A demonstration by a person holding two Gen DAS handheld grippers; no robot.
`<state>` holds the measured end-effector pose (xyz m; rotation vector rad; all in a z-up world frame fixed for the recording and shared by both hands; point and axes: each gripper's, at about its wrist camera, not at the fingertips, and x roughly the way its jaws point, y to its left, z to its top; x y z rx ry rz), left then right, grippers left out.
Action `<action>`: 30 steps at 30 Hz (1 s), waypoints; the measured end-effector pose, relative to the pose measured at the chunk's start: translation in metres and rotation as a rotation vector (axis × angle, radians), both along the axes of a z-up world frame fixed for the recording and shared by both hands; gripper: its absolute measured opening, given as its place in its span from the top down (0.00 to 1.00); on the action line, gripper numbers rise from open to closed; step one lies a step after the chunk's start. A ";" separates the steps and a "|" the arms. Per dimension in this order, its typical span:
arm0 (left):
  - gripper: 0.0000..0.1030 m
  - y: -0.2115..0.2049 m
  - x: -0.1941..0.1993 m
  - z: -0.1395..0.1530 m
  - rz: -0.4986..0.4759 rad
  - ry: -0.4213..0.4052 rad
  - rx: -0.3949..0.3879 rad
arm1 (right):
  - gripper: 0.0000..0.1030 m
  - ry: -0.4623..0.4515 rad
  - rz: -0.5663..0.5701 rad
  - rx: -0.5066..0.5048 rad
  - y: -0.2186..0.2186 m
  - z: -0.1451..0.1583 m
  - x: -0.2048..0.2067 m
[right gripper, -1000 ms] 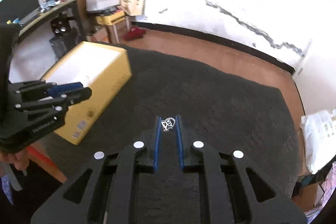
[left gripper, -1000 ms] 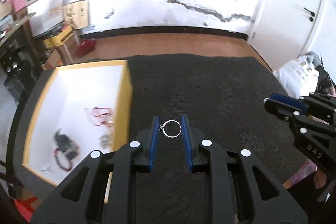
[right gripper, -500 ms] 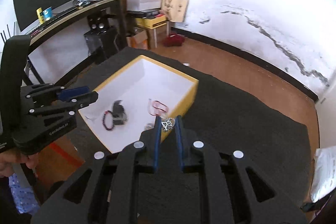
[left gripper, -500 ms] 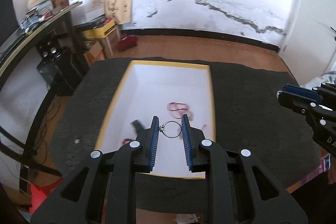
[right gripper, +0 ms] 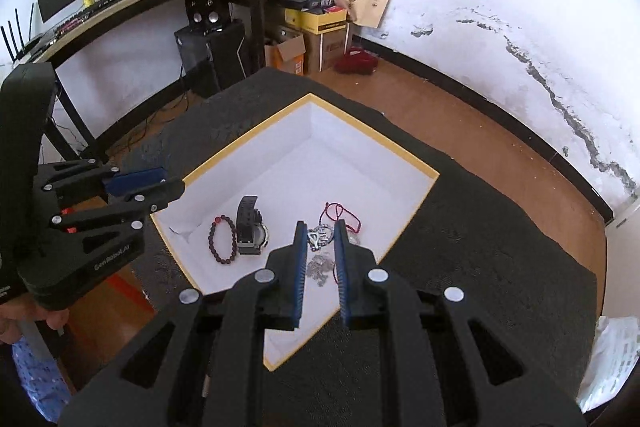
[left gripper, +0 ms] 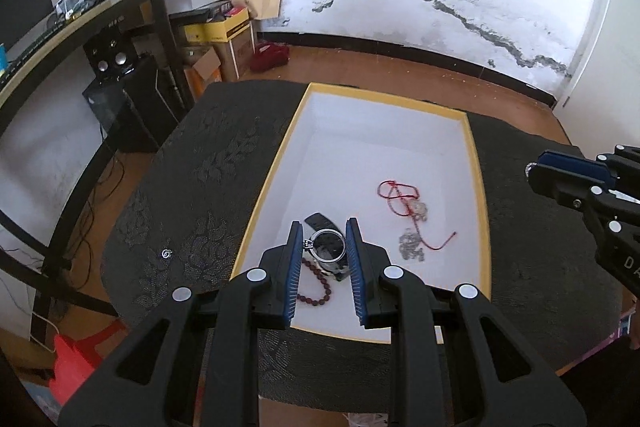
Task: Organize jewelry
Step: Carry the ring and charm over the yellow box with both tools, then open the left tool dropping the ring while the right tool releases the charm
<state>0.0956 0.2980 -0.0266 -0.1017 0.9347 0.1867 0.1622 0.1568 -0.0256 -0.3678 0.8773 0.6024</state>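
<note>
Ring [left gripper: 329,246] (silver) pinched by left fingers [left gripper: 295,259], seemingly above box [left gripper: 476,163].

surface: round table under dark floral-patterned cloth [left gripper: 192,187] | on cloth: yellow-rimmed white box [left gripper: 478,187], open | also on cloth: small silver trinket [left gripper: 165,253], left of box

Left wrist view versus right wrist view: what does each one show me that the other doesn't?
Only the left wrist view shows the ring held by the left gripper, plus a small silver piece lying on the cloth outside the box. Only the right wrist view shows the pendant held by the right gripper. Both show the box, watch, bead bracelet and red cord.
</note>
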 end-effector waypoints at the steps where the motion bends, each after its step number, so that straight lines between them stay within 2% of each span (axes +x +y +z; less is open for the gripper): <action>1: 0.79 0.002 0.003 -0.002 0.003 0.005 -0.005 | 0.86 0.003 0.004 -0.004 0.002 -0.003 0.000; 13: 0.79 0.014 0.018 -0.034 0.021 0.047 -0.023 | 0.86 0.041 0.014 -0.030 0.024 -0.033 0.020; 30: 0.79 0.018 0.032 -0.054 0.024 0.076 -0.027 | 0.86 0.064 0.008 -0.041 0.025 -0.045 0.029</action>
